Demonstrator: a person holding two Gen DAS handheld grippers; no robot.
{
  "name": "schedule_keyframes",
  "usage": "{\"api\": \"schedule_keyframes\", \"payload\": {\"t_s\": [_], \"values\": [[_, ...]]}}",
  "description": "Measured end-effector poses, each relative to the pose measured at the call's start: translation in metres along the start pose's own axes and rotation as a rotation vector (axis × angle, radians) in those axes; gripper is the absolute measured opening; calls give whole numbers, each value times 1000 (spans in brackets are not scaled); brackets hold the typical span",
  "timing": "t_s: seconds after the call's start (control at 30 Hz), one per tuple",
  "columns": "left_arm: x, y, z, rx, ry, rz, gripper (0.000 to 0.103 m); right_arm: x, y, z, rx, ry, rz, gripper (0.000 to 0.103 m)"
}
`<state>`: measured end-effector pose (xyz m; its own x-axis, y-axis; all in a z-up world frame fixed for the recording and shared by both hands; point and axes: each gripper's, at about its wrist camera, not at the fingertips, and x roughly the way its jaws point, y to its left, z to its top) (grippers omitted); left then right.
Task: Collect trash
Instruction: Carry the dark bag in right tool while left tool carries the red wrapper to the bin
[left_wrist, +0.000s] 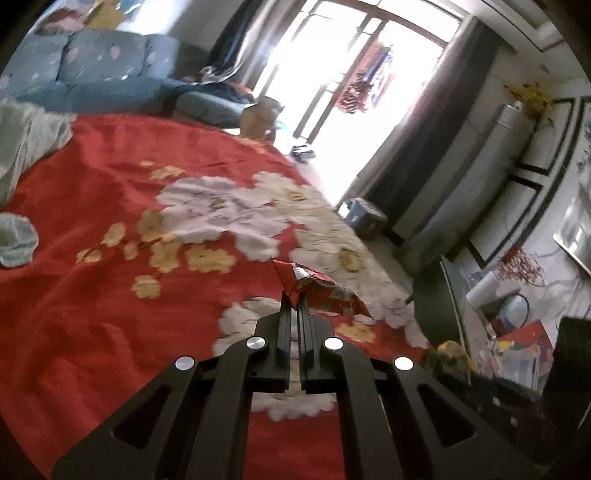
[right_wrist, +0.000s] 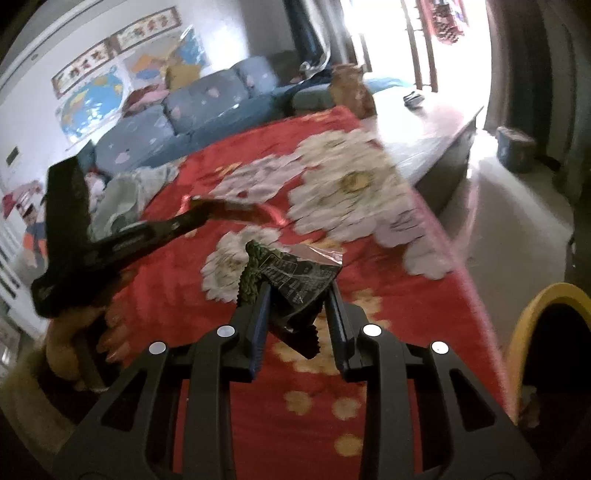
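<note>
Left wrist view: left gripper (left_wrist: 294, 301) is clamped fully down on one corner of a red snack wrapper (left_wrist: 321, 291), which sticks out ahead and to the right of the tips, clear of the red floral blanket (left_wrist: 92, 266). Only a thin edge is pinched, so my read is it could tear or slide out on a quick swing. A pale crumpled bag (left_wrist: 16, 240) sits at the far left edge of the blanket; cannot tell if it counts as trash. Right wrist view: right gripper (right_wrist: 297, 301) is narrow, with a crumpled dark green wrapper (right_wrist: 291, 284) wedged between the fingers, held above the blanket; part hangs down below the pads. The left gripper's body crosses the left side of this view, held in a hand (right_wrist: 74, 332), with the red wrapper blurred at its tip. A bin with a yellow rim (right_wrist: 532, 314) is at the lower right, just beside the blanket's edge, likely the drop target. Risks: crumpled foil springs back and slips the grip; the dangling flap catches the rim; both arms converging on one bin could collide.
</note>
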<state>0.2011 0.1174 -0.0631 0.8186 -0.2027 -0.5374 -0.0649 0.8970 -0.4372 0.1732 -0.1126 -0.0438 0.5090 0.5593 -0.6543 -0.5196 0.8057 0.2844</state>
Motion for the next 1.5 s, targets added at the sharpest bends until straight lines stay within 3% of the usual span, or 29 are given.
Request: {"api": "schedule_keyframes", "payload": {"t_s": [0.57, 1.5], "values": [[-25, -75, -10, 151, -30, -94, 3, -59, -50, 12, 84, -128, -99, 23], [-29, -171, -46, 326, 16, -231, 3, -136, -126, -13, 234, -243, -284, 23]]}}
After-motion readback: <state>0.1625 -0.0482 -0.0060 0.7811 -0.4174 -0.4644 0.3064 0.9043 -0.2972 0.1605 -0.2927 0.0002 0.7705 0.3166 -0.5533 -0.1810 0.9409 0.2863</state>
